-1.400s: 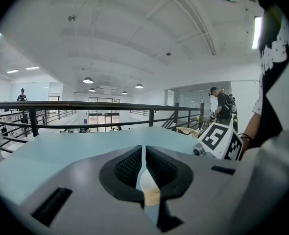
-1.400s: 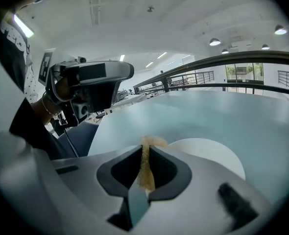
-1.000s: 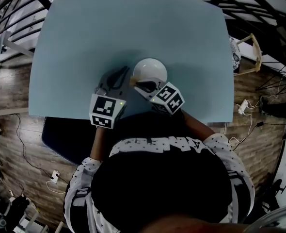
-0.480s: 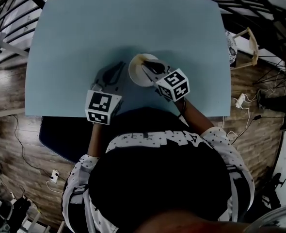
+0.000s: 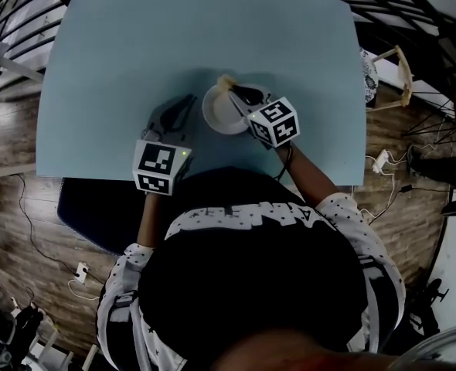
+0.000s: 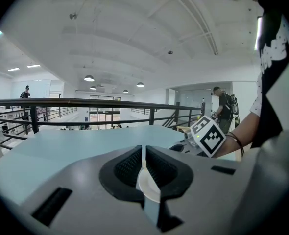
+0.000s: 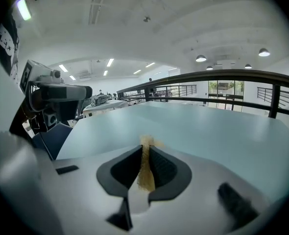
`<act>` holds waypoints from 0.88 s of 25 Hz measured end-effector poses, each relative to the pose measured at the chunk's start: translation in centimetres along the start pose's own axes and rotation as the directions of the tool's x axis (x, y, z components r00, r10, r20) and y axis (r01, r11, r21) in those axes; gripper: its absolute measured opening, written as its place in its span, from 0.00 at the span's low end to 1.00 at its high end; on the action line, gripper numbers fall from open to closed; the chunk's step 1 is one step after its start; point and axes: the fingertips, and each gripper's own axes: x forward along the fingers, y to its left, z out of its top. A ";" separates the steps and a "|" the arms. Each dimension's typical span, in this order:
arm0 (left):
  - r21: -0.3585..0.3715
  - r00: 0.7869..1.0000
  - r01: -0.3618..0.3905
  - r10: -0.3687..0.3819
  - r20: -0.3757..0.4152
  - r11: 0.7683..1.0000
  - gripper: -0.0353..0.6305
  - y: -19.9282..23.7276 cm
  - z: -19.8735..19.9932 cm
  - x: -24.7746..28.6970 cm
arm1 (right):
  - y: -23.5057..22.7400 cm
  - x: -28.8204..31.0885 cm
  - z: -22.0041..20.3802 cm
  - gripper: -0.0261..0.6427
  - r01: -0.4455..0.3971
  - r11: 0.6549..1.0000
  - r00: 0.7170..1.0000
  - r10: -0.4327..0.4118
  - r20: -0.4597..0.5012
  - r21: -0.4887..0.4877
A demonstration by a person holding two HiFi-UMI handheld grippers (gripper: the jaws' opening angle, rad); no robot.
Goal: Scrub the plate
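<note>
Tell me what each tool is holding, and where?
The left gripper grips the round white plate by its rim. The right gripper grips a tan fibrous scrubber along most of its length, the tip sticking out past the jaws.

Plate [image 5: 219, 116] on table [image 5: 174, 37], left tool [image 5: 185, 107] at left rim, right tool [image 5: 242, 94] with scrubber [image 5: 226, 81] at far rim.

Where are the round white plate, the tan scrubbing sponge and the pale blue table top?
The round white plate [image 5: 219, 114]: head view, its bare inner face.
The tan scrubbing sponge [image 7: 145, 166]: right gripper view, the part between the jaws.
The pale blue table top [image 5: 174, 37]: head view, bare far surface.
</note>
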 end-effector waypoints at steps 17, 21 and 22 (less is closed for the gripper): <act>0.025 1.000 -0.002 0.002 -0.013 1.000 0.08 -0.3 -0.1 0.1 | 2.6 0.6 -2.3 0.12 -0.092 0.995 0.992 0.094 -0.084 0.024; 0.027 1.000 0.002 -0.002 -0.007 1.000 0.08 -0.4 0.2 0.2 | 3.3 0.3 -2.8 0.12 -0.112 0.993 0.989 0.114 -0.097 0.027; 0.027 1.000 0.003 -0.003 -0.006 1.000 0.08 -0.5 0.3 0.2 | 3.4 0.2 -2.9 0.12 -0.117 0.993 0.988 0.119 -0.102 0.025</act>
